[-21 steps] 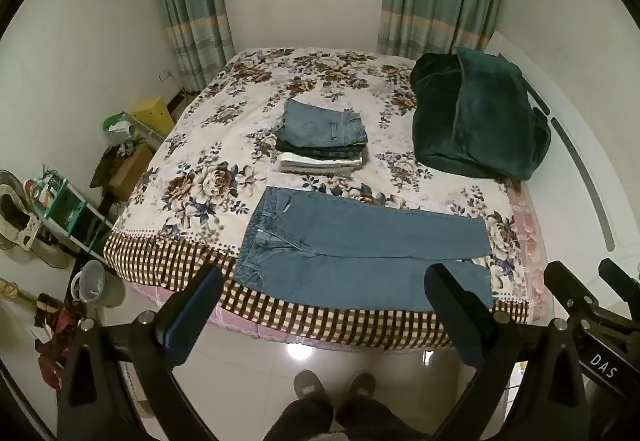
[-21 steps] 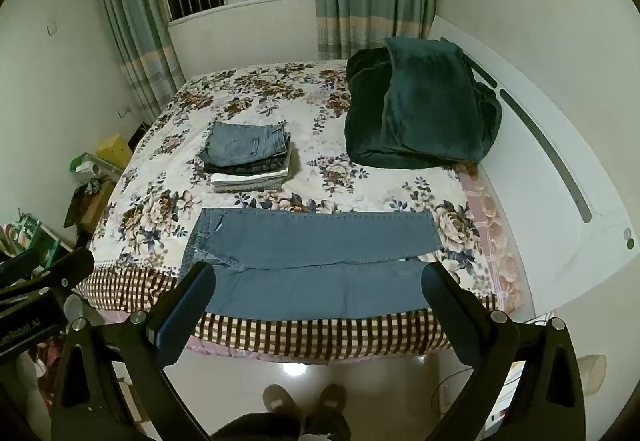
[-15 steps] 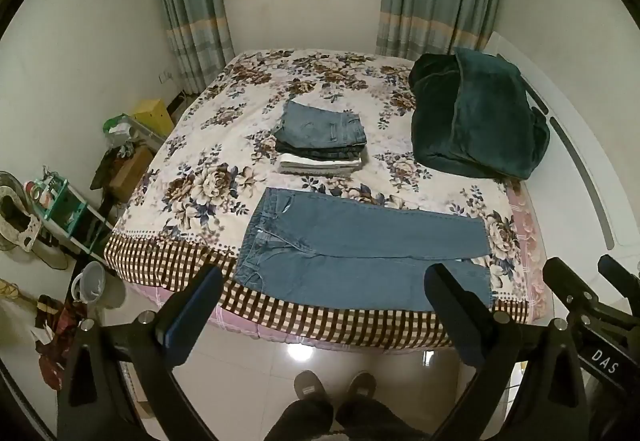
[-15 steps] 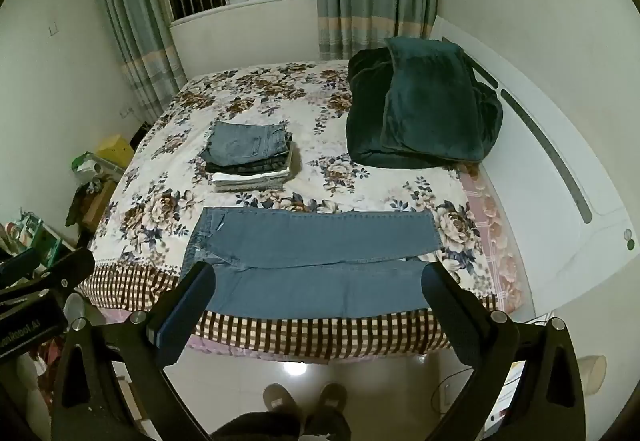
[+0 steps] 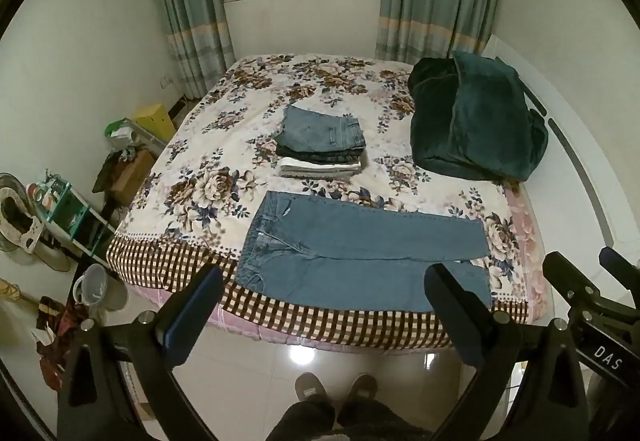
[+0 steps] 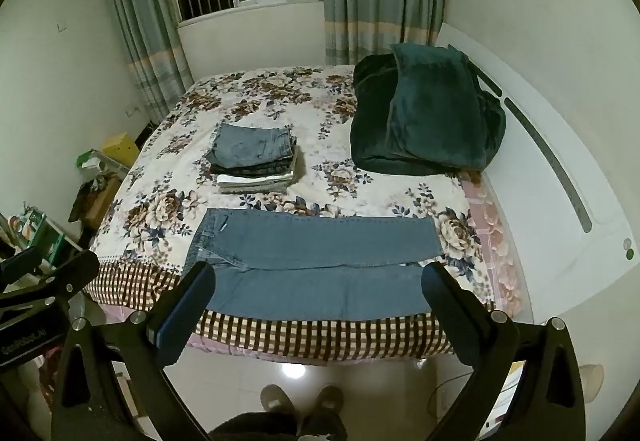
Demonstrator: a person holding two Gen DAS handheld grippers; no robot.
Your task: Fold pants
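1. Jeans [image 5: 360, 253] spread flat at near edge of bed [image 5: 280, 325], waistband to the left.
2. Left gripper [image 5: 320, 309] spread wide, nothing between jaws; well short of the jeans.
3. Right gripper [image 6: 316, 305] likewise wide apart, empty, short of the jeans.

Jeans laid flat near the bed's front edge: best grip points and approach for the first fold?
Hedged: take the jeans at both ends of the near leg, left gripper at the waistband, right gripper at the hem, from the bed's front edge. They lie flat, legs side by side, waistband left.
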